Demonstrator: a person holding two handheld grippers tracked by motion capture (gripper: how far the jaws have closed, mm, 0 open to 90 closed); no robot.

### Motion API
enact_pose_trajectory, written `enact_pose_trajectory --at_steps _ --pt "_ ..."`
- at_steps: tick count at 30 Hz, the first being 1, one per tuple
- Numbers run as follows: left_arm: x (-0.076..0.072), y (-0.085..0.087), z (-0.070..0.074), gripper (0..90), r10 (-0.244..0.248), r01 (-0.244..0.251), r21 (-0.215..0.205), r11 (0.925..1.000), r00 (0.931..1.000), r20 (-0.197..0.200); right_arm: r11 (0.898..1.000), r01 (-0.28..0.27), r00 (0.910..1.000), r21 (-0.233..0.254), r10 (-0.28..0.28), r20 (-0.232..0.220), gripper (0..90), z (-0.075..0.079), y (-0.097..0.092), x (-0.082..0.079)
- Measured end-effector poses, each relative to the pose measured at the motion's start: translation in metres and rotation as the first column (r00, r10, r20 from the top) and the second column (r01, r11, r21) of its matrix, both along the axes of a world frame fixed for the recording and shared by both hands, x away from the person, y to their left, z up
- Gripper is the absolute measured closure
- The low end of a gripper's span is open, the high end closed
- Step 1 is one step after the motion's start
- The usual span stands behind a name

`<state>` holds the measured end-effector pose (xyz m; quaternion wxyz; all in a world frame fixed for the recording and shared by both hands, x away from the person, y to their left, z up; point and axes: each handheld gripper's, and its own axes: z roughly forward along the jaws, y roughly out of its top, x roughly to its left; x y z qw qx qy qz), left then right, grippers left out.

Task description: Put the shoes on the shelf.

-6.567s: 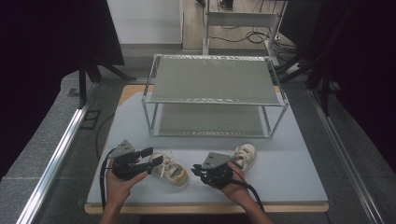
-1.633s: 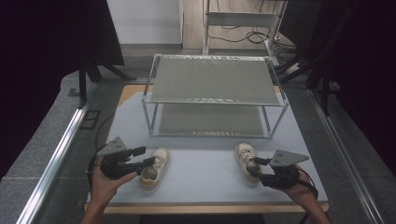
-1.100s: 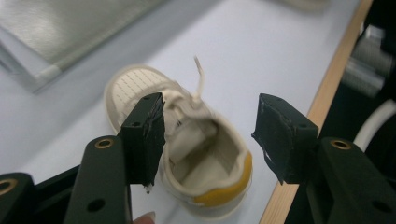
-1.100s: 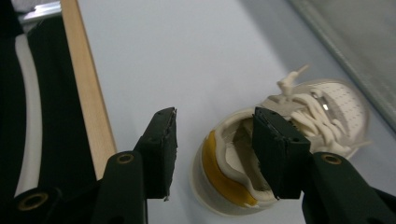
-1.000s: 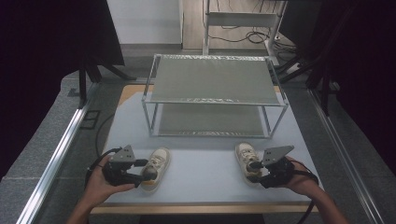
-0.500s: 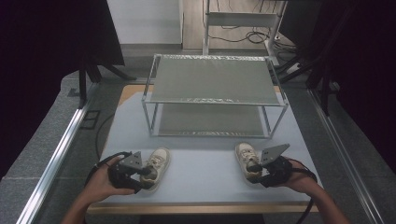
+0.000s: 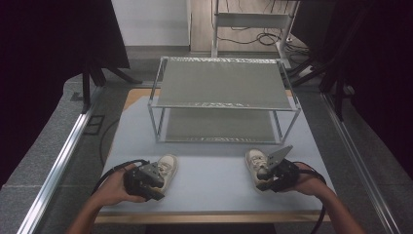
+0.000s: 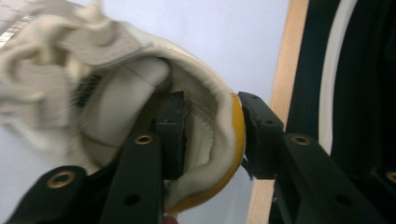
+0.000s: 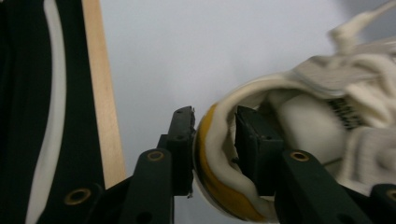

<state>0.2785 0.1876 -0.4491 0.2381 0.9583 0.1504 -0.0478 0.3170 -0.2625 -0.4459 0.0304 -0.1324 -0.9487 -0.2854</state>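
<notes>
Two cream lace-up shoes lie on the pale table, toes pointing toward the rack. In the high view the left shoe (image 7: 167, 165) is at the front left and the right shoe (image 7: 254, 161) at the front right. My left gripper (image 7: 157, 179) is shut on the left shoe's heel. In the left gripper view one jaw sits inside the shoe (image 8: 116, 88) and the other presses the yellow-edged heel from outside, the gripper (image 8: 212, 135) pinching the collar. My right gripper (image 7: 263, 176) holds the right shoe (image 9: 317, 121) the same way, the gripper (image 9: 215, 142) clamping the heel wall.
A two-tier metal rack (image 7: 224, 83) with mesh shelves stands at the back middle of the table (image 7: 214, 185). The table's wooden front edge (image 7: 209, 218) runs just behind both hands. Cables trail from both grippers. Dark curtains flank the table.
The shoes, first side by side at the front middle, now lie apart at left and right. Over the last second both hands have rolled a little and pulled slightly toward the front edge.
</notes>
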Motion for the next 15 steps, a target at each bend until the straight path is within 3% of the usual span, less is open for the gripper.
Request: enact_pose_trajectory --at_steps 2,7,10,15 --pt "0.001 -0.001 0.0 65.1 0.001 -0.001 -0.008 1.0 0.9999 -0.013 0.999 -0.03 0.9993 -0.027 0.029 -0.022 69.2 -0.005 0.003 0.002" --pt "0.001 -0.002 0.001 69.4 -0.026 0.025 -0.013 0.9996 0.9996 -0.011 0.999 -0.031 0.9989 -0.021 0.03 -0.035 71.0 -0.005 0.002 0.004" --pt "-0.001 -0.005 0.003 70.0 -0.051 0.051 0.006 0.9987 0.9984 0.024 0.999 -0.03 0.9994 -0.013 0.03 -0.019 72.4 -0.004 0.001 0.002" --pt "-0.002 -0.008 0.01 69.8 -0.069 0.07 -0.007 0.9975 0.9954 0.066 0.999 -0.037 0.9993 0.005 0.037 -0.003 72.7 0.001 0.001 -0.002"
